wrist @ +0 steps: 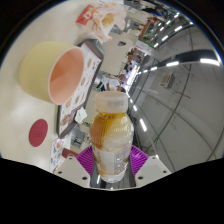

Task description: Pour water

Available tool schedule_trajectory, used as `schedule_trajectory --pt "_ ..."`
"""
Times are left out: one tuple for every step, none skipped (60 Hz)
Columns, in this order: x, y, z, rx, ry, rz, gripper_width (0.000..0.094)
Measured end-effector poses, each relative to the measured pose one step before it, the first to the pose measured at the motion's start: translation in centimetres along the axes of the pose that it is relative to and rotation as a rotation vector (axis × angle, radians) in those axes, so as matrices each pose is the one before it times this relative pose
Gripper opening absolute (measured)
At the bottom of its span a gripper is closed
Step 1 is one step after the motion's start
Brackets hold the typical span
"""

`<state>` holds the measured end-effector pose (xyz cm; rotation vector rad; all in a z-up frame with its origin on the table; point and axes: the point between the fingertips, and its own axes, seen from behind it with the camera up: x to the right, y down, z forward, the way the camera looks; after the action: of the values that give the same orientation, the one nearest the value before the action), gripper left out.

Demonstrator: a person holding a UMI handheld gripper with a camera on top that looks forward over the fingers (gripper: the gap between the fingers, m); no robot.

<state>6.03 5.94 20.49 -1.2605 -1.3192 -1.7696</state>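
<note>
**Bottle gripped and tipped toward cup — pour pose**

The gripper (111, 160) is seen clenched on a clear plastic bottle (111, 140): both purple pads (87, 157) are pressed against its lower body, one on each side. The bottle is held between the fingers, label band at mid-height, neck pointing away from the camera. Whether a cap is on the neck cannot be told.

The whole view is rolled hard, so the table surface (25, 45) appears tilted. The gripper is judged to be rotated deliberately, to bring the bottle's mouth down toward the cup. No water stream is visible; the pour is judged not yet started, or only just beginning.

Just beyond the neck, a pale cup (55, 75) with an orange-pink interior is seen, mouth facing the bottle. It is near the neck but contact cannot be confirmed.

A red round object (39, 131) lies beside the cup on the light tabletop. Printed cards or packaging (100, 17) lie farther on.

Farthest out, a large room is seen, with rows of ceiling strip lights (175, 62).
</note>
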Motion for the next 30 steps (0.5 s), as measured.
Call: schedule_trajectory --pt "-0.071 -0.335 0.069 0.00870 0.00641 -0.0307 0.0436" --pt "-0.321 -0.237 0.302 0.01263 0.00553 -0.0241 0.0437" --pt "-0.058 -0.407 0.014 0.00915 0.00289 -0.0218 0.0436" --pt "0.004 -0.462 0.048 0.01046 0.00166 -0.0208 0.0437" --pt "-0.039 -0.392 0.013 0.01047 0.00249 -0.0167 0.0436" --pt "-0.040 -0.306 -0.011 0.00903 0.00202 -0.0126 0.0435" --pt "-0.071 -0.273 0.001 0.00695 0.00130 -0.0094 0.0437" --pt "-0.067 -0.179 0.043 0.00392 0.00019 -0.0085 0.0434" --pt "-0.061 -0.116 0.008 0.00247 -0.00052 -0.0070 0.0435" --pt "-0.102 -0.107 0.054 0.00286 -0.00258 -0.0035 0.0436" --pt "-0.100 -0.021 0.031 0.00219 -0.00420 0.0016 0.0434" --pt "-0.086 -0.026 0.014 0.00145 -0.00406 0.0060 0.0435" --pt "-0.194 0.037 0.029 0.00296 -0.00379 0.0057 0.0435" --pt "-0.121 -0.244 0.102 0.00429 -0.00942 0.0121 0.0435" --pt "-0.081 -0.045 0.040 0.00263 -0.00725 0.0123 0.0435" --pt "0.017 -0.016 -0.024 0.00340 -0.00512 0.0146 0.0435" --pt "0.065 0.002 -0.054 0.00475 -0.00319 0.0175 0.0436" --pt "0.125 -0.061 0.007 0.00597 -0.00173 0.0199 0.0436" --pt "0.074 0.095 -0.084 0.00582 -0.00135 0.0204 0.0434" --pt "0.216 0.116 -0.167 0.00439 -0.00086 0.0209 0.0435" --pt "0.036 -0.208 0.151 0.00677 -0.00959 0.0318 0.0435" --pt "0.094 -0.004 -0.021 0.00577 -0.00820 0.0345 0.0436" --pt "0.093 0.057 -0.010 0.00471 -0.00978 0.0415 0.0437" --pt "0.226 0.199 -0.134 0.00564 -0.00979 0.0431 0.0436" --pt "0.026 0.059 -0.044 0.00377 -0.01405 0.0514 0.0436" --pt "0.018 0.143 -0.076 0.00187 -0.01686 0.0526 0.0436" --pt "0.050 0.163 -0.085 -0.00015 -0.01770 0.0536 0.0435" --pt "0.116 0.157 -0.087 0.00003 -0.01581 0.0555 0.0438" --pt "0.202 0.120 -0.118 0.00149 -0.01344 0.0559 0.0436" --pt "0.223 0.094 -0.151 0.00310 -0.01257 0.0571 0.0437"
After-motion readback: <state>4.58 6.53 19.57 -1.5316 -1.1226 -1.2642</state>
